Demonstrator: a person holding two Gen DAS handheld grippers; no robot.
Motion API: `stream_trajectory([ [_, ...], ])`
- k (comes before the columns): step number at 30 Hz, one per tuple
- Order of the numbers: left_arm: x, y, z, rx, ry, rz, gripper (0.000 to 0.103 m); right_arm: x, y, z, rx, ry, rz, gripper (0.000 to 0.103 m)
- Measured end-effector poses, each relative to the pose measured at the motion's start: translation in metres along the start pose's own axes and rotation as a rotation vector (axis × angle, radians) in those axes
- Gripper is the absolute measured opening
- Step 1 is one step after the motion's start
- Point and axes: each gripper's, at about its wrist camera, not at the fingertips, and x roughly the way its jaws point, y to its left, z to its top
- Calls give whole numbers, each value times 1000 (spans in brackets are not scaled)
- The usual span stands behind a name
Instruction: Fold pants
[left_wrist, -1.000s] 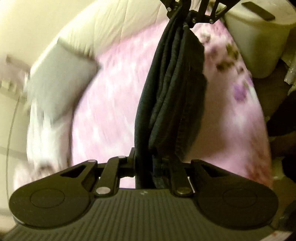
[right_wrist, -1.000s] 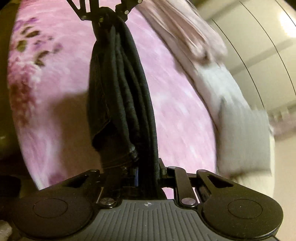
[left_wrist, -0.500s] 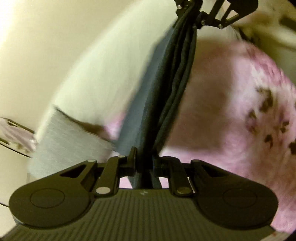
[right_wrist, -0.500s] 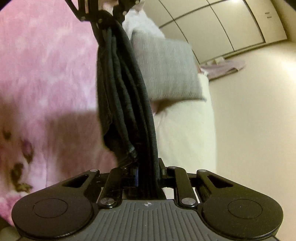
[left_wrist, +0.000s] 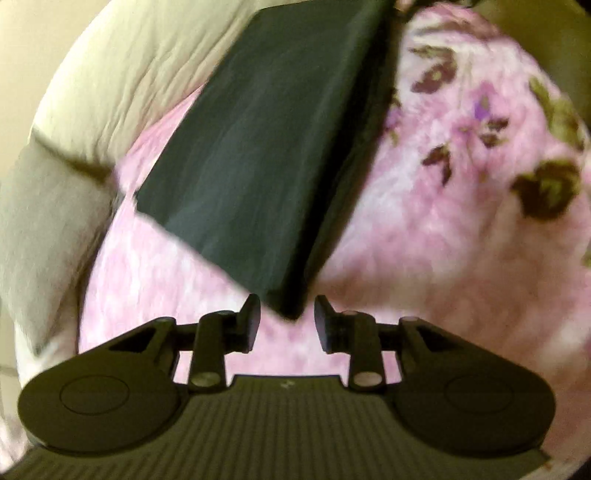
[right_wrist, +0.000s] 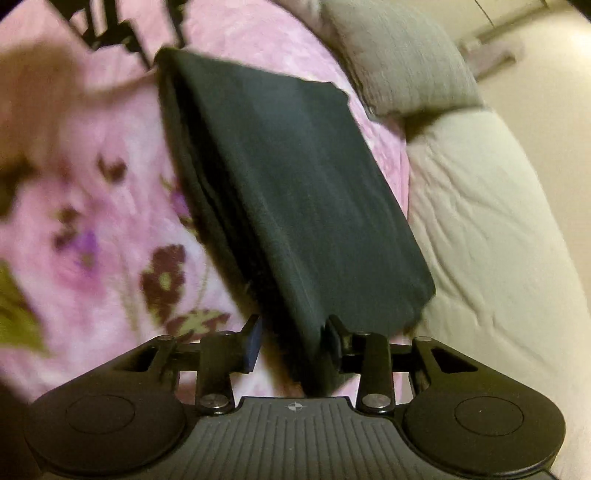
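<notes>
The dark folded pants lie flat as a thick rectangle on the pink floral blanket. My left gripper is open, and the near corner of the pants sits just ahead of its fingertips without being pinched. In the right wrist view the pants stretch away from my right gripper, which is open. Their near end lies between its two fingers and rests against the right finger. The left gripper shows blurred at the far end of the pants.
A cream quilted cover runs along the side of the blanket, under one long edge of the pants. A grey pillow lies beyond it. Both views are motion-blurred.
Both grippers were shut on the hanging, bunched pants. Now the pants lie flat on the blanket and both grippers have opened and let go.
</notes>
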Motion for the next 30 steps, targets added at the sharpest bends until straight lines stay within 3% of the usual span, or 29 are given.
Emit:
stream_trajectory([
  [3, -14, 28, -3, -110, 10, 12, 28, -36, -25, 9, 185, -16, 63, 33],
  [6, -12, 50, 9, -165, -6, 57, 29, -47, -50, 24, 316, -74, 61, 33],
  [13, 68, 105, 64, -285, -67, 97, 29, 53, -141, 45, 686, -55, 45, 33],
  [16, 108, 129, 77, -379, -60, 57, 29, 98, -166, 35, 842, -1, 92, 32],
  [18, 134, 140, 82, -428, -41, 25, 29, 120, -171, 20, 877, 25, 117, 32],
  [21, 153, 146, 83, -482, -14, -16, 29, 126, -172, 13, 871, -10, 118, 32],
  [27, 140, 151, 88, -543, 46, -39, 28, 123, -178, 4, 901, -16, 157, 34],
  [29, 120, 151, 90, -555, 77, -28, 32, 117, -186, 8, 937, -13, 167, 45],
  [30, 108, 151, 90, -575, 94, -20, 33, 107, -188, 9, 955, -17, 173, 59],
])
